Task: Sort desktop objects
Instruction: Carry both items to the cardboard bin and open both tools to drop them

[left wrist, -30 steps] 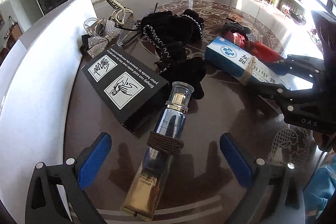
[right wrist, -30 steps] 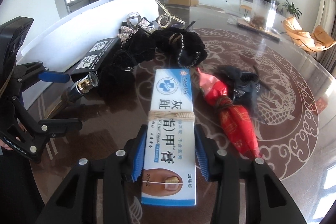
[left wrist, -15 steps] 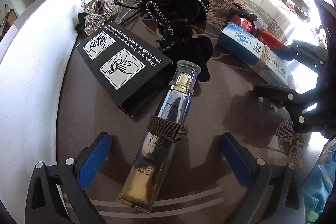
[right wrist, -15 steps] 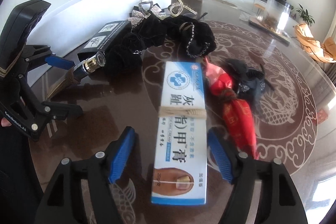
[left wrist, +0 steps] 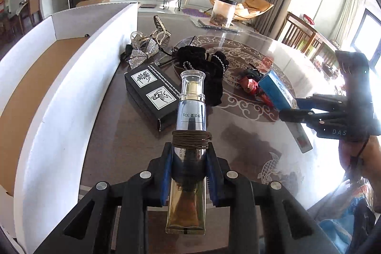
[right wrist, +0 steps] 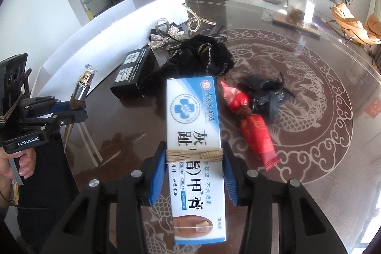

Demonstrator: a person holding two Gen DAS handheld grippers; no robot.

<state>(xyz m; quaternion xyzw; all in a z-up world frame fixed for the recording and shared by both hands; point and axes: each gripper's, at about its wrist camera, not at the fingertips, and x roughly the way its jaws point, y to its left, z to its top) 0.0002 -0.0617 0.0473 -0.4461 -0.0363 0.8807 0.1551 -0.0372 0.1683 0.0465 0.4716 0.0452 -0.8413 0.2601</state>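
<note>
Cream tube (left wrist: pixel 189 135) clamped in left gripper (left wrist: pixel 189 179), lifted off table (left wrist: pixel 238 135) | nail-cream box (right wrist: pixel 195 149) regripped by right gripper (right wrist: pixel 194 174), raised | box mostly hidden in left view | both grippers were apart 0.5 s ago

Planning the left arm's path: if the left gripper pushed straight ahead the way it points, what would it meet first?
Probably the black velvet scrunchies. The left gripper, shut on the serum tube, aims the cap at them, with the black box just to the left. Depth is unclear, and held high it could pass above both.
</note>
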